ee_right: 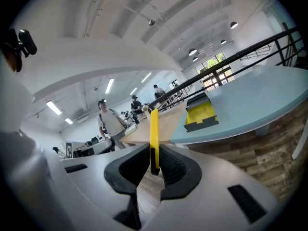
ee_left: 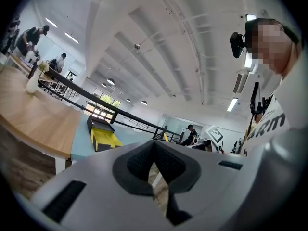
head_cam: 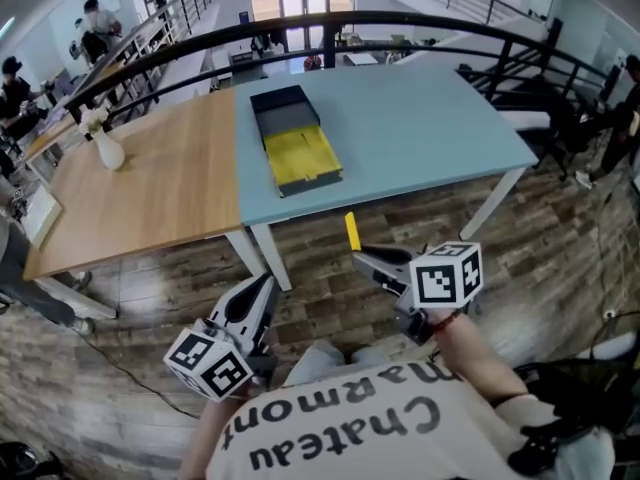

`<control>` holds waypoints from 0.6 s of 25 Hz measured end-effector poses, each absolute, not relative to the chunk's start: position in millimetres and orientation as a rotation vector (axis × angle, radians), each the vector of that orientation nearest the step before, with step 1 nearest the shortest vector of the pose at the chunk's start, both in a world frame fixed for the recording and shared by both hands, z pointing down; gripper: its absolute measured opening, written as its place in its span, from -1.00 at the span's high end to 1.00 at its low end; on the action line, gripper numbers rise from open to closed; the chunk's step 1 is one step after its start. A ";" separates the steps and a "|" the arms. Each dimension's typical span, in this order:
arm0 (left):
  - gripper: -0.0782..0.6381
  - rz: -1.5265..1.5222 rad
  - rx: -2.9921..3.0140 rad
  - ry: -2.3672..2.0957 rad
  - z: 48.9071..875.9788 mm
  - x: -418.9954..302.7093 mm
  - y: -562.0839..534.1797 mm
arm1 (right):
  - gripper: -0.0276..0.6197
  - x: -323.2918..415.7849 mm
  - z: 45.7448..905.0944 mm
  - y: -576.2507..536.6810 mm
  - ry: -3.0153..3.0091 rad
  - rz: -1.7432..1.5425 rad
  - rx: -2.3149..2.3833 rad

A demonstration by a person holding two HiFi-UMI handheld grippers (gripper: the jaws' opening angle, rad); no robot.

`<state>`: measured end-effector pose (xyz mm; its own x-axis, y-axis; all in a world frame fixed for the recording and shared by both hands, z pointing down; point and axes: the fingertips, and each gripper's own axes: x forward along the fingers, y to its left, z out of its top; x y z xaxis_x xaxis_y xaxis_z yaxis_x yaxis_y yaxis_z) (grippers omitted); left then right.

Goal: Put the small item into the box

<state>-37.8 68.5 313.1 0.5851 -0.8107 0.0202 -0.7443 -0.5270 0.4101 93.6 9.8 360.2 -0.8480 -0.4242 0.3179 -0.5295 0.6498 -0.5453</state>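
Observation:
A slim yellow item (head_cam: 352, 232) stands upright between the jaws of my right gripper (head_cam: 364, 259), which is shut on it over the wooden floor, short of the table. In the right gripper view the yellow item (ee_right: 154, 131) sticks up from the pads of that gripper (ee_right: 154, 163). The box (head_cam: 300, 155), black with a yellow inside and its dark lid (head_cam: 283, 108) open behind it, lies on the blue table (head_cam: 420, 128). It also shows as the box (ee_right: 201, 115) and the box (ee_left: 103, 137). My left gripper (head_cam: 264, 286) hangs lower left, jaws together on nothing (ee_left: 154, 143).
A wooden table (head_cam: 160, 178) adjoins the blue one on the left and carries a white vase (head_cam: 107, 151). A black railing (head_cam: 330, 30) runs behind both tables. People stand in the background (ee_right: 111, 121). Plank floor (head_cam: 330, 268) lies between me and the tables.

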 end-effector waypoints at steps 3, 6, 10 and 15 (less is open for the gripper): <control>0.77 -0.237 2.420 -1.250 320.5 -37.3 54.2 | 0.67 94.0 370.7 -1.6 -2.684 1.012 0.788; 0.78 -0.220 2.417 -1.227 327.4 -34.0 40.8 | 0.67 93.9 377.2 -9.2 -2.677 1.033 0.793; 0.78 -0.165 2.451 -1.158 333.1 -26.8 16.0 | 0.67 92.0 382.2 -31.7 -2.667 1.049 0.823; 0.77 -0.125 2.494 -1.084 335.2 -29.1 -42.4 | 0.67 78.6 380.4 -78.3 -2.665 1.044 0.848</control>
